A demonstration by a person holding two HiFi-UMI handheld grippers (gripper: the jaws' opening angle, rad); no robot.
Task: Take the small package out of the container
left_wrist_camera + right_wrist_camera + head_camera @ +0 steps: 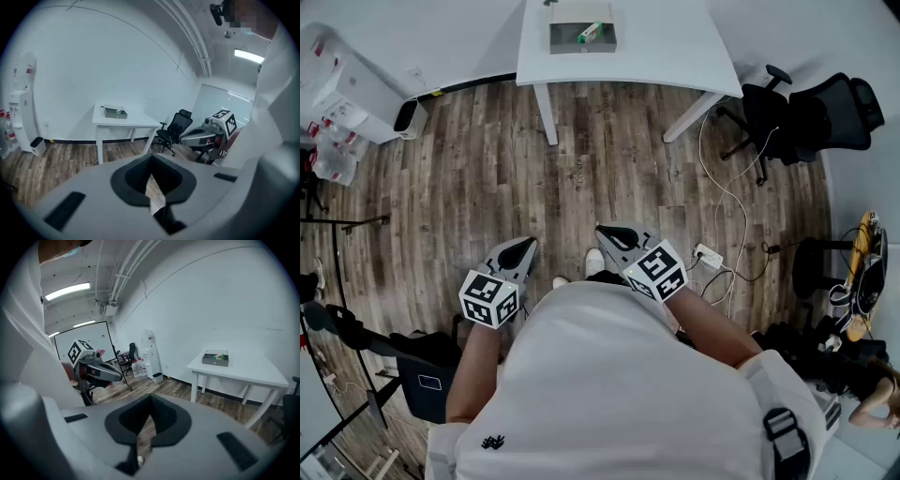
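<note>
A grey open container (582,36) stands on the white table (675,47) at the far side of the room, and a small green and white package (591,32) lies inside it. Both grippers are held close to the person's body, far from the table, over the wooden floor. My left gripper (521,249) is shut with nothing in it, and so is my right gripper (614,232). The left gripper view looks past its own jaws (151,161) at the container (115,112). In the right gripper view the container (215,358) sits on the table beyond the jaws (150,401).
A black office chair (806,117) stands right of the table. A power strip with white cables (709,255) lies on the floor to the right. A white water dispenser (347,84) and bottles are at the far left. Dark equipment (422,375) stands near left.
</note>
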